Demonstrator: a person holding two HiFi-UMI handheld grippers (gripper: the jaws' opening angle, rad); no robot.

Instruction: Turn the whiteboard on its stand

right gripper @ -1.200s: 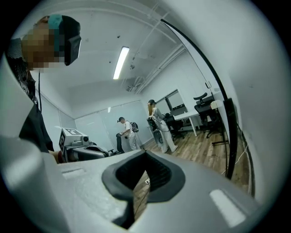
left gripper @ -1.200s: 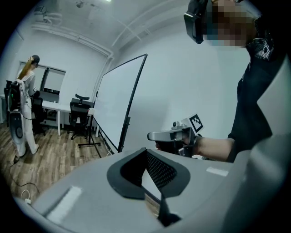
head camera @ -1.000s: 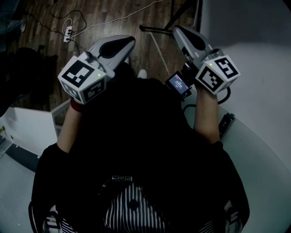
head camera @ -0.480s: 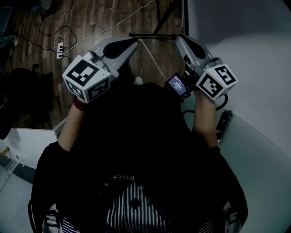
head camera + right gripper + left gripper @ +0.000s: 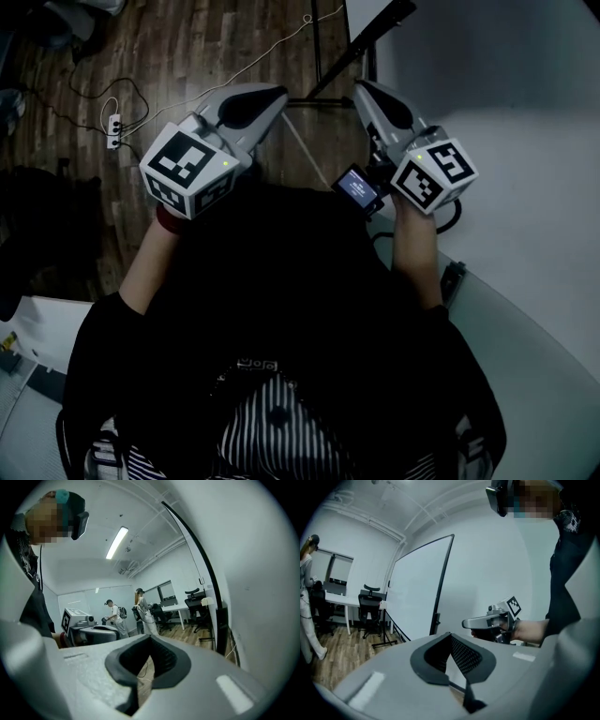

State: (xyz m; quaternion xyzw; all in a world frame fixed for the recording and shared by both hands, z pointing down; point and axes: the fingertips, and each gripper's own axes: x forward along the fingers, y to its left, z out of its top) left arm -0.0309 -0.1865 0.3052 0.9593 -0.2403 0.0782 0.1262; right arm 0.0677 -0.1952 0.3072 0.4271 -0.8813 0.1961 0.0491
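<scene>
The whiteboard stands upright on a black stand, tall with a thin black frame, ahead and to the left in the left gripper view. Its dark edge rises just right of the jaws in the right gripper view. From above, the stand's black bars lie on the wood floor just beyond both gripper tips. My left gripper is shut and empty. My right gripper is shut and empty too, closest to the board's edge. Neither touches the board.
A cable and a power strip lie on the floor at the left. Office chairs and a desk stand behind the board. Two people stand at the far end of the room. A pale wall is on the right.
The floor and the stand's bars have slid down the head view, so both grippers have come closer to the whiteboard's stand. Both stay shut.
</scene>
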